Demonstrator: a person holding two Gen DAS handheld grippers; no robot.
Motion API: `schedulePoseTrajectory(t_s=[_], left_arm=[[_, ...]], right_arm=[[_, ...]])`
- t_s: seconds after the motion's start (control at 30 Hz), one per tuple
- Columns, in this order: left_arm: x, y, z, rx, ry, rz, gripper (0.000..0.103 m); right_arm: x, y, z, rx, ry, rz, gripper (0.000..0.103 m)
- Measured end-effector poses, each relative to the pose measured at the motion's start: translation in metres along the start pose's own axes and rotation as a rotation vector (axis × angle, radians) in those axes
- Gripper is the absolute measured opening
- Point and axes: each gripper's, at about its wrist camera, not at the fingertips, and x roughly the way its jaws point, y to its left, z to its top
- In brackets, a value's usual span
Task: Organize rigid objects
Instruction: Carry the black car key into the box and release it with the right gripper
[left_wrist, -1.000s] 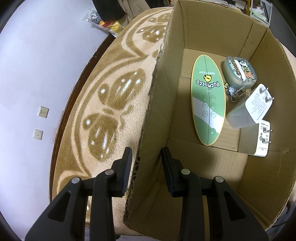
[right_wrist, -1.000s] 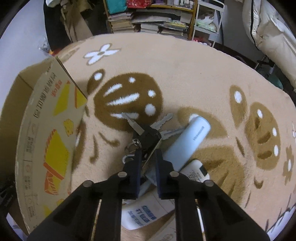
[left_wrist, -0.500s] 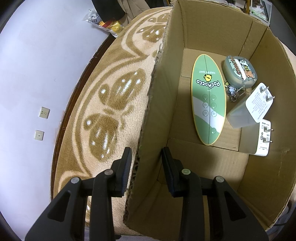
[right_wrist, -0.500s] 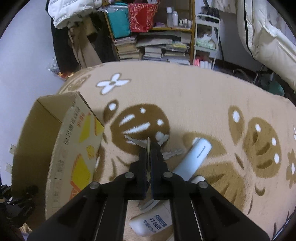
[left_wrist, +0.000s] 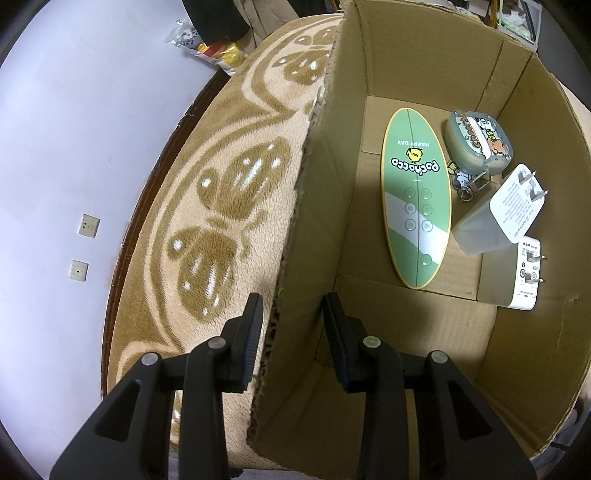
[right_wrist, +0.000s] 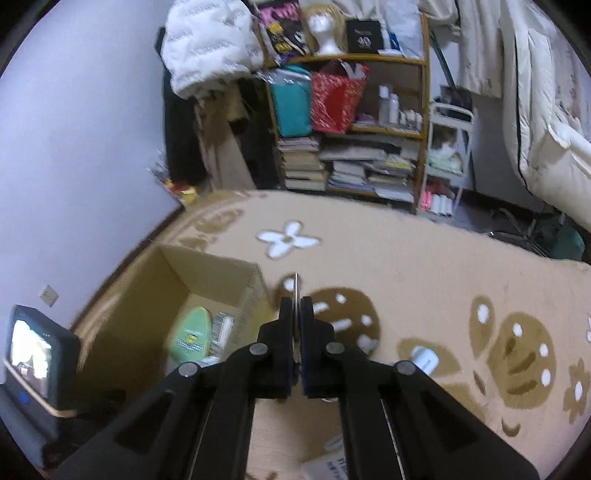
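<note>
1. Straddling the near wall of the cardboard box (left_wrist: 317, 192), left gripper (left_wrist: 293, 321): jaws apart, one finger outside over the rug (left_wrist: 207, 192), one inside
2. Box contents: green oval remote (left_wrist: 416, 195), grey cartoon case (left_wrist: 478, 142), two white chargers (left_wrist: 498, 210) at the right wall
3. Right gripper (right_wrist: 296, 321): jaws clamped on a thin metal key (right_wrist: 296, 286), edge-on, raised above the rug, just right of the box
4. White cylinder (right_wrist: 424, 359): lying on the rug, right of the gripper
</note>
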Motion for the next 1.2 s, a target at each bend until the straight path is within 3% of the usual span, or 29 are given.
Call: schedulePoseTrajectory(t_s=[0.4, 0.5, 0.77, 1.0, 1.2], left_arm=[[0.001, 0.001, 0.000, -0.004, 0.002, -0.003, 0.033], [0.001, 0.001, 0.000, -0.004, 0.003, -0.003, 0.033], [0.002, 0.001, -0.002, -0.002, 0.004, 0.000, 0.033], [0.004, -0.001, -0.003, 0.004, 0.016, 0.004, 0.034], [0.005, 0.001, -0.004, -0.001, 0.017, -0.006, 0.034]], right_arm=[[-0.055, 0.058, 0.010, -0.115, -0.137, 0.159, 0.004], [-0.052, 0.069, 0.005, -0.121, -0.112, 0.205, 0.004], [-0.021, 0.082, -0.019, -0.139, 0.019, 0.206, 0.004], [0.007, 0.074, -0.031, -0.140, 0.093, 0.161, 0.004], [0.013, 0.068, -0.032, -0.132, 0.095, 0.116, 0.006]])
